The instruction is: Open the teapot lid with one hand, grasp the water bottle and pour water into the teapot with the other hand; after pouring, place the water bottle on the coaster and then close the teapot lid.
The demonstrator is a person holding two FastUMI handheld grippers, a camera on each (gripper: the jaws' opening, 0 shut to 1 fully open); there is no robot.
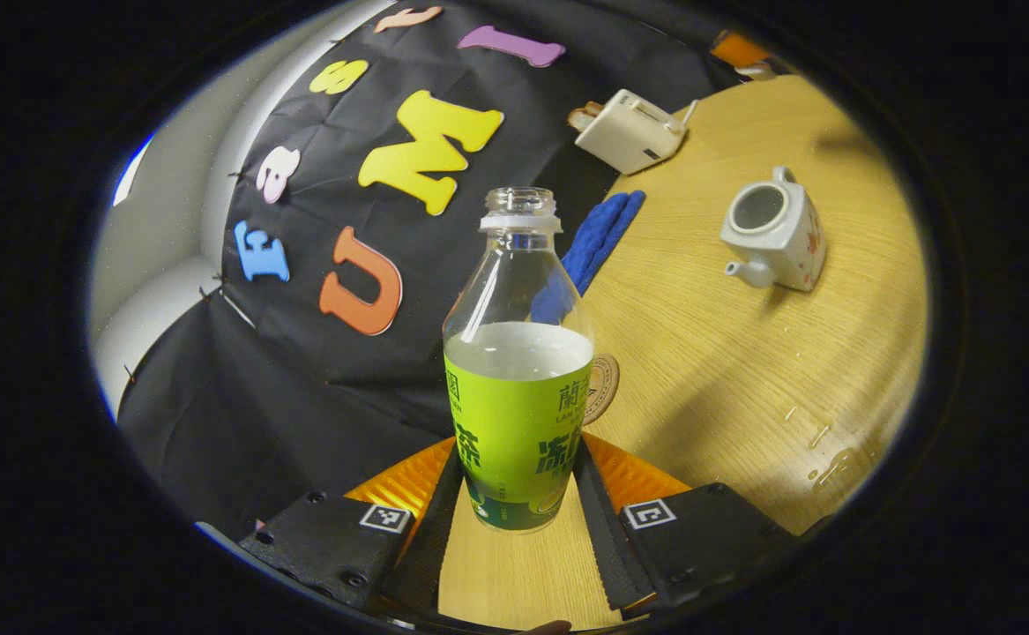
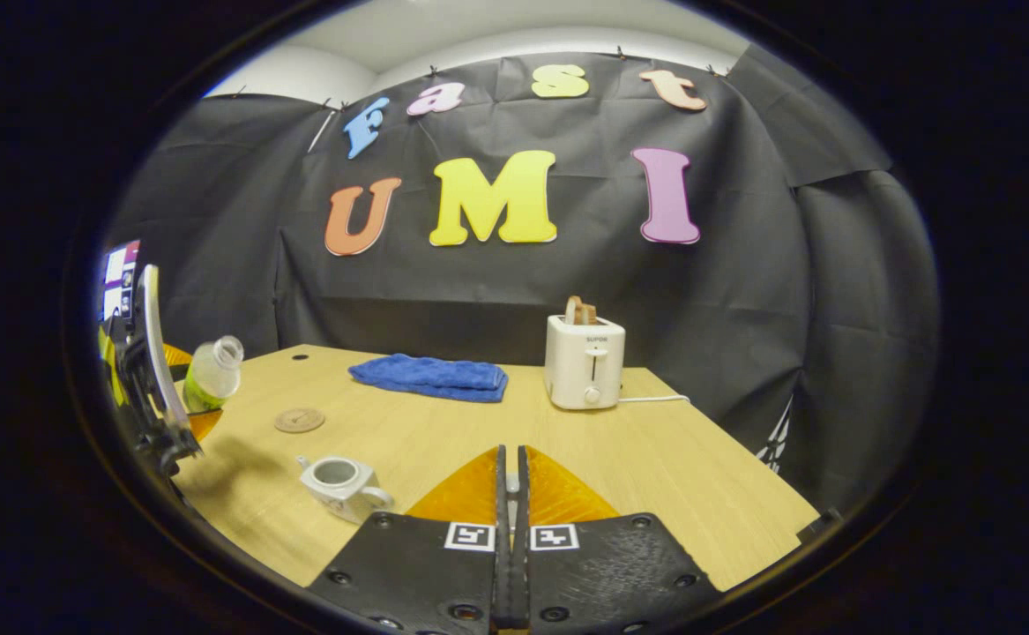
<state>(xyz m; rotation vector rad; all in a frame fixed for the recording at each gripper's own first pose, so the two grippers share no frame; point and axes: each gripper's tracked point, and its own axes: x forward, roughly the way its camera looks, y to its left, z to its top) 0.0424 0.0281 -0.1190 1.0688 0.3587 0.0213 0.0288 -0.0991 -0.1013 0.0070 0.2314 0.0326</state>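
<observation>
In the left gripper view, the left gripper (image 1: 518,494) grasps the water bottle (image 1: 518,388): its 2 fingers (image 1: 598,520) press on the lower part of the bottle from both sides, over the green label. The bottle has no cap, its mouth is open, and clear water fills it up to about the top edge of the label. The bottle is held above the wooden bench (image 1: 743,370) and the view is tilted. Just behind the bottle, partly hidden by it, lies the round coaster (image 1: 604,384) on the bench. Farther off stands the white teapot (image 1: 774,234) with its lid off, so that the round opening on top shows; its spout points toward the bottle side. Near the lower right edge of this view some water drops (image 1: 831,459) lie on the bench. A folded blue cloth (image 1: 598,238) lies behind the bottle, and a white toaster (image 1: 629,130) stands beyond it near the black wall. In the right gripper view, the right gripper (image 2: 510,481) is clenched, its 2 fingers closed together; I cannot tell whether something small is pinched between them. The teapot (image 2: 338,483) stands on the bench (image 2: 655,459) just left of these fingers, and the coaster (image 2: 299,420) lies beyond it. At the far left the left gripper (image 2: 181,401) holds the bottle (image 2: 211,375) tilted.
</observation>
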